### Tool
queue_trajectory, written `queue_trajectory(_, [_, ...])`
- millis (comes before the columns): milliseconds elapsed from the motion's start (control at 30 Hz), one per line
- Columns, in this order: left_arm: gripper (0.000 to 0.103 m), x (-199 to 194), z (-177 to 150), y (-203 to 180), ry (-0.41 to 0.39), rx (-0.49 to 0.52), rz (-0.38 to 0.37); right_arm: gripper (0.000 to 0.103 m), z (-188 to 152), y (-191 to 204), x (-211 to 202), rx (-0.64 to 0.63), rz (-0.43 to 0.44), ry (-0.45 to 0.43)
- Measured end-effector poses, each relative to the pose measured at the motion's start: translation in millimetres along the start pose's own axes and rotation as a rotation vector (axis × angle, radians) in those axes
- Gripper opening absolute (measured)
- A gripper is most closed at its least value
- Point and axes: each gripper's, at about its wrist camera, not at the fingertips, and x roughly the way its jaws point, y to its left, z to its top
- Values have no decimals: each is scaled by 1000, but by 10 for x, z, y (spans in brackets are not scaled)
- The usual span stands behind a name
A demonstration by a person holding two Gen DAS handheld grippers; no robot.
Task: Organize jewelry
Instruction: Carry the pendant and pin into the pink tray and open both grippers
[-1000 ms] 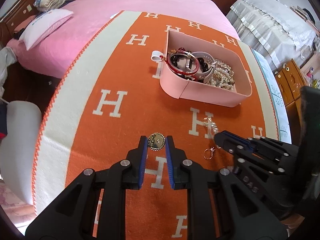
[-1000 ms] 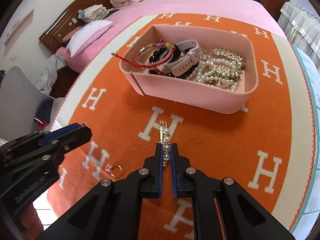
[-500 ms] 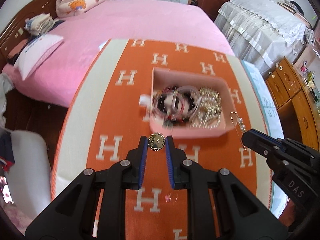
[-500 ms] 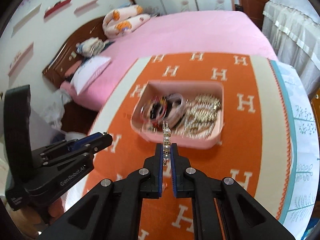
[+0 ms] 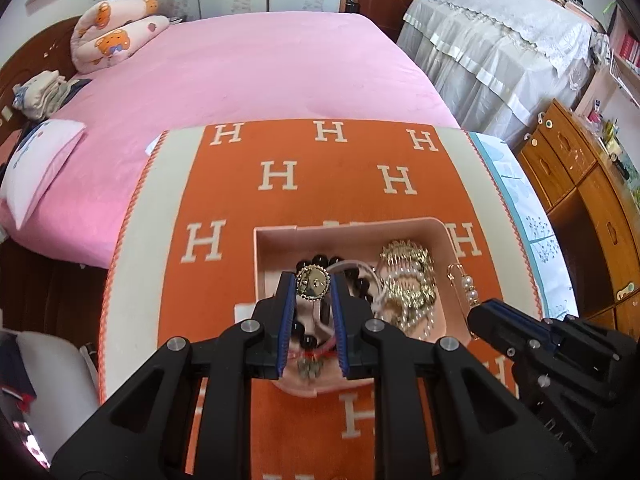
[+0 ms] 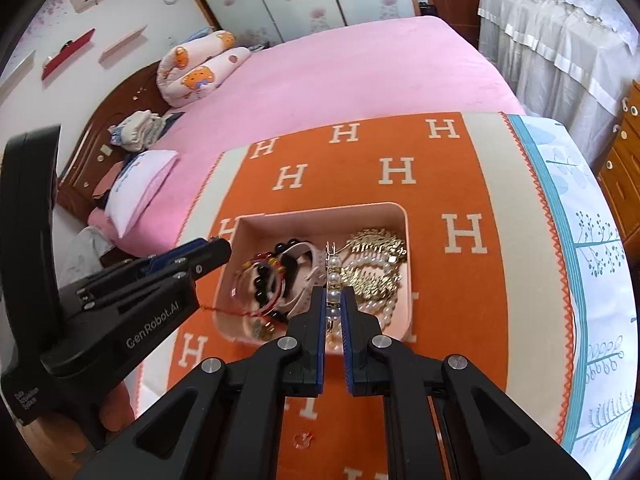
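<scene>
My left gripper [image 5: 313, 285] is shut on a round gold brooch [image 5: 312, 282], held in the air over the left part of the pink jewelry box [image 5: 352, 229]. Above the box's middle, my right gripper [image 6: 333, 299] is shut on a pearl hair clip [image 6: 333, 276], whose gold end sticks out past the tips. That clip [image 5: 466, 286] also shows in the left wrist view, beside the box's right wall. The box [image 6: 320, 210] holds a red string bracelet [image 6: 260, 286], black beads, a pale watch strap and a heap of gold and pearl chains [image 6: 374, 262].
The box stands on an orange blanket with white H letters [image 5: 280, 176] at the foot of a pink bed [image 5: 248, 64]. A small pink-stoned ring [image 6: 302, 439] lies on the blanket near me. Wooden drawers [image 5: 580, 184] stand to the right, a covered cabinet behind.
Both grippers rose from the blanket and travelled forward over the box, each carrying its piece. The ring stayed on the blanket and is behind them now.
</scene>
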Motion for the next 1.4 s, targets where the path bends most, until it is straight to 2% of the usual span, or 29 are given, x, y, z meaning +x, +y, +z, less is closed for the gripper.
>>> queue_trajectory(100, [16, 143, 31, -21, 31, 12, 9, 8, 25, 1, 107, -6, -30, 4])
queue_trajectory(167, [20, 239, 29, -15, 65, 17, 4, 11, 22, 1, 174, -5, -43, 14])
queue_trajectory(233, [42, 277, 8, 3, 76, 14, -4, 14, 3, 15, 220, -13, -46, 19])
queue_trajectory(300, [55, 261, -15, 28, 64, 8, -12, 16, -27, 35, 238, -26, -45, 23])
queue_trajectory(333, [56, 232, -25, 45, 51, 5, -10, 17, -45, 48, 242, -32, -44, 25])
queue_trajectory(567, [56, 10, -80, 191, 9, -26, 31, 17, -123, 75, 191, -33, -31, 30])
queue_trajectory(867, [56, -425, -237, 251, -44, -59, 54, 18, -138, 217, -184, -75, -15, -24])
queue_trajectory(1033, [56, -679, -374, 237, -78, -67, 56, 32, -228, 251, -417, -76, -10, -60])
queue_trajectory(1400, [58, -1131, -835, 144, -105, -72, 67, 33, -603, 231, -821, -106, -8, -81])
